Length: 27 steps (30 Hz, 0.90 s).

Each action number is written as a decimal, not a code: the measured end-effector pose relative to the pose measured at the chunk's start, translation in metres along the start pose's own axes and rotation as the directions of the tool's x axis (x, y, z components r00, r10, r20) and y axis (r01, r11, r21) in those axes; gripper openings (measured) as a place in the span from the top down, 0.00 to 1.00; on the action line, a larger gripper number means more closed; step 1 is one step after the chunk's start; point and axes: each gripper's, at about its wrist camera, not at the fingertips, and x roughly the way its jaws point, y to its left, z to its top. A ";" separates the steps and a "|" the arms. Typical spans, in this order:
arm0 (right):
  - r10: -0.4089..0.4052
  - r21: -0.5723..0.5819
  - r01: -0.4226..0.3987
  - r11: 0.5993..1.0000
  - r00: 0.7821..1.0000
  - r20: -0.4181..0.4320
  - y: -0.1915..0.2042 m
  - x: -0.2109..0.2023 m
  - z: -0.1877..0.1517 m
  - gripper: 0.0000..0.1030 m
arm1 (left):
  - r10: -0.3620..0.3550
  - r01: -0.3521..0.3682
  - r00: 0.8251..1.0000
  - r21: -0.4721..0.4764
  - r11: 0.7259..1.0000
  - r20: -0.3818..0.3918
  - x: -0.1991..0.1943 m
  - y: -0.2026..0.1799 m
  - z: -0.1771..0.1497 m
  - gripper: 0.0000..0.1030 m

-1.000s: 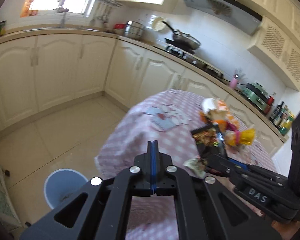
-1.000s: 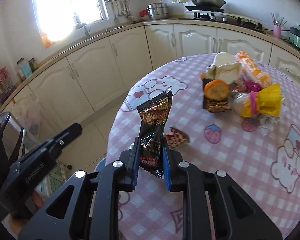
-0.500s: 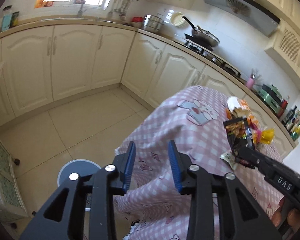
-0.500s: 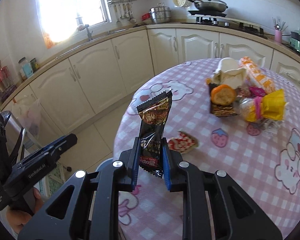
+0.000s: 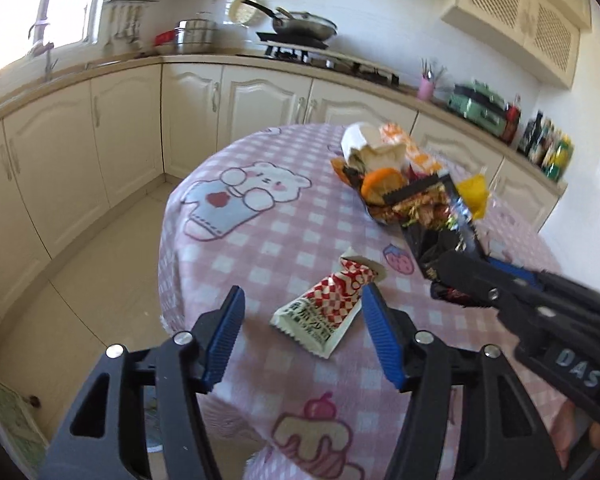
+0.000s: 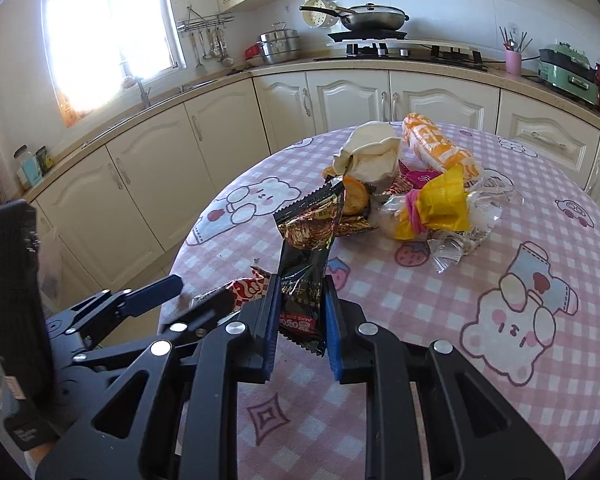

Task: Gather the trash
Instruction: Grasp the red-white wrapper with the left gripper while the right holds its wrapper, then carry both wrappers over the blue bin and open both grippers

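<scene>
On the pink checked tablecloth [image 5: 260, 248], near its edge, a red-and-white checked wrapper [image 5: 332, 304] lies flat. My left gripper [image 5: 302, 296] hovers just short of it, its jaws opening, the wrapper's near end between the blue fingertips [image 5: 230, 320] with no contact. In the right wrist view that wrapper [image 6: 248, 288] peeks out beside the left gripper [image 6: 198, 294]. My right gripper [image 6: 300, 292] is shut on a black-and-gold snack wrapper [image 6: 308, 248] that stands upright above the table; from the left it shows as a black wrapper [image 5: 436, 232]. A pile of trash [image 6: 412, 188] sits farther back.
Cream cabinets [image 6: 220, 152] and a counter curve around the table, with a stove and a pan [image 6: 372, 16] behind. Tiled floor [image 5: 100, 280] lies left of the table. A green mat [image 5: 4, 420] is at the lower left. A hand [image 5: 580, 436] holds the right gripper.
My left gripper swung from over the floor and the blue bin to the table's edge, and its jaws went from shut to wide apart. The right gripper drew back slightly, still holding the black wrapper.
</scene>
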 end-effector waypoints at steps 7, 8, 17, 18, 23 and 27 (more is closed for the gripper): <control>0.012 0.010 -0.012 1.000 1.000 -0.006 -0.002 0.001 0.000 0.82 | 0.040 -0.038 0.999 0.099 0.994 -0.016 0.007 -0.013 0.000 0.85; 0.016 0.007 -0.015 1.000 1.000 -0.007 0.000 0.002 0.000 0.82 | 0.025 -0.023 1.000 0.081 0.996 -0.015 0.005 -0.008 0.000 0.87; 0.062 -0.041 -0.063 0.997 0.998 -0.022 0.037 0.014 0.002 0.82 | 0.002 0.003 0.999 -0.099 0.995 0.048 -0.021 0.044 -0.007 0.97; 0.074 -0.053 -0.075 0.996 0.997 -0.025 0.046 0.016 0.003 0.82 | 0.008 -0.001 0.999 -0.120 0.993 0.051 -0.024 0.054 -0.009 0.97; 0.143 -0.113 -0.148 0.982 0.988 -0.052 0.094 0.034 0.002 0.82 | 0.097 -0.085 0.994 -0.235 0.968 0.041 -0.042 0.115 -0.027 0.97; 0.214 -0.158 -0.228 0.961 0.971 -0.102 0.140 0.058 -0.003 0.82 | 0.200 -0.189 0.980 -0.313 0.931 0.002 -0.053 0.167 -0.046 0.97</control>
